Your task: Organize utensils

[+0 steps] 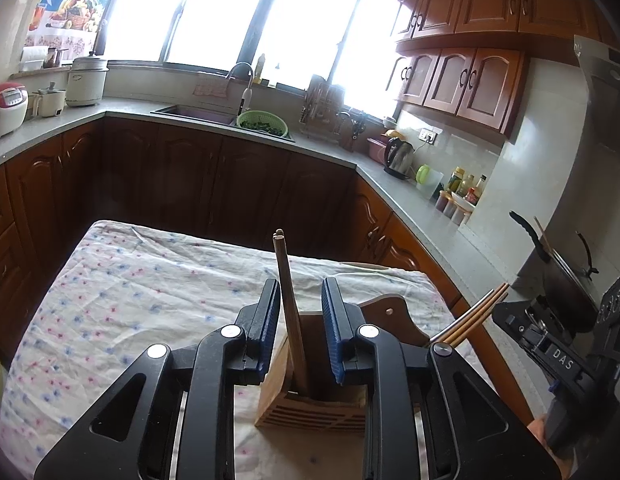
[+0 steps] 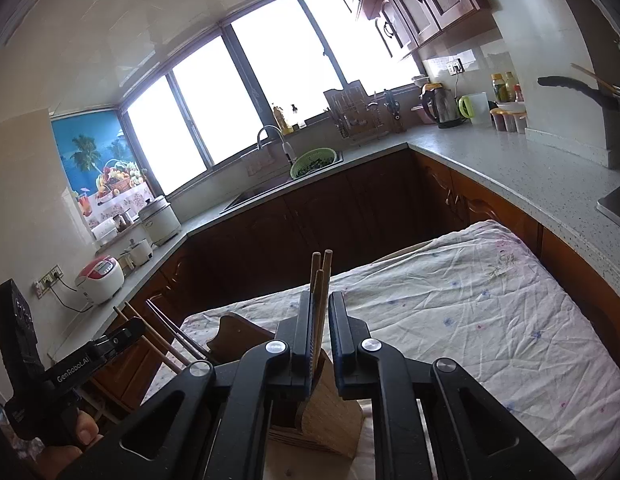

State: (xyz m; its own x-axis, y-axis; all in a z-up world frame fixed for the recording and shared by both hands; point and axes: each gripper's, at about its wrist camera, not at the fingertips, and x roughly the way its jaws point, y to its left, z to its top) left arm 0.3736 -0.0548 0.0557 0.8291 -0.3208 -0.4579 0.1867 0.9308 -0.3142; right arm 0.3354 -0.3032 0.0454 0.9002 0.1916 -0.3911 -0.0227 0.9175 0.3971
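Chopsticks (image 1: pixel 287 292) seen standing in holder (image 1: pixel 310 408) on clothed counter (image 1: pixel 129 280) | left tongs (image 1: pixel 301 304) parted, pads clear of sticks | right tongs (image 2: pixel 320 320) slightly parted around sticks (image 2: pixel 318 292), grip not discernible

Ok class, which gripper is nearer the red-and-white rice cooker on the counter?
Left. Both hang over the wooden holder: the left gripper on the side toward the rice cooker, the right gripper on the side away from it.
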